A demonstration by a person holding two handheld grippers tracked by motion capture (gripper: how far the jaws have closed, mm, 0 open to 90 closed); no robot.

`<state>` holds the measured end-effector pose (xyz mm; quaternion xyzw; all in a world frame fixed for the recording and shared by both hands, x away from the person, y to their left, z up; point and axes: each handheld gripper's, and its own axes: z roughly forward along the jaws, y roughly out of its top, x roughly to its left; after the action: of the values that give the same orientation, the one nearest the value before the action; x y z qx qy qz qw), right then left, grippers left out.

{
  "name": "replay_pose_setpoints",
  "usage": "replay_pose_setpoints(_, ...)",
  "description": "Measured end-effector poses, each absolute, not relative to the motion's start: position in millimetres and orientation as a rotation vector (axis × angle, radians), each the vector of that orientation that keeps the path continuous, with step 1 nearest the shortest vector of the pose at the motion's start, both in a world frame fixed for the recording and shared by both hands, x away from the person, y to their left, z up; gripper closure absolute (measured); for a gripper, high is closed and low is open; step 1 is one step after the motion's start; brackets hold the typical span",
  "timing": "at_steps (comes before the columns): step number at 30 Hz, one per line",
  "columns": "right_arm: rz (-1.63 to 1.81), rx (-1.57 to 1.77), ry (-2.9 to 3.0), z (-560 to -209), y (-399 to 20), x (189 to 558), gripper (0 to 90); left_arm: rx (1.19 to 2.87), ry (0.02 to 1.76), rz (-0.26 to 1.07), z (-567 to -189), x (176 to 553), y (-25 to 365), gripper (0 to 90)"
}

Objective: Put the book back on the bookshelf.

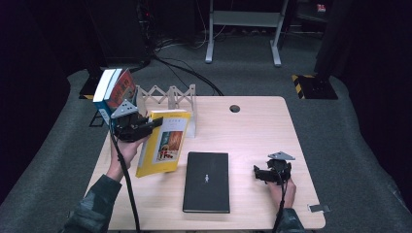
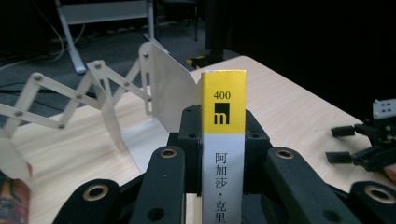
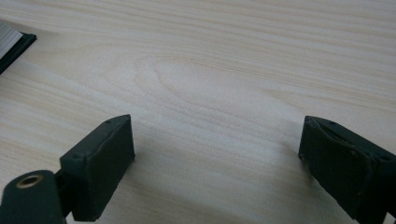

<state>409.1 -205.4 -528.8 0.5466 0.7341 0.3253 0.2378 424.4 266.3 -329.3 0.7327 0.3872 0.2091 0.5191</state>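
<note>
My left gripper [image 1: 154,124] is shut on the spine of a yellow paperback [image 1: 164,145], which hangs tilted above the left side of the table. In the left gripper view the yellow and white spine [image 2: 223,93] stands upright, pinched between the two black jaws of the left gripper [image 2: 223,136]. A black book [image 1: 206,182] lies flat in the middle of the table. My right gripper [image 1: 258,174] rests low at the right side with its jaws wide apart; the right gripper [image 3: 219,154] has only bare wood between them.
A folding metal book rack [image 1: 170,98] stands at the table's back left, with two upright books [image 1: 114,89] at its left end. The wooden table [image 1: 252,131] has a cable hole [image 1: 235,108] at the back. The black book's corner [image 3: 11,44] lies left of the right gripper.
</note>
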Motion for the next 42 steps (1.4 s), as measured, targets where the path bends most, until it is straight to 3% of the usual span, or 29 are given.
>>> replay_pose_setpoints(20, 0.896, 1.490, 2.015, -528.8, -205.5, 408.8, 10.6, 1.608, 1.055, 0.830, -321.0, 437.6, 287.3, 75.9)
replay_pose_setpoints(42, 0.900, 1.489, 2.014, -528.8, -205.3, 408.8, 11.6, 1.504, 1.133, 0.959, -329.4, 488.8, 283.8, 75.9)
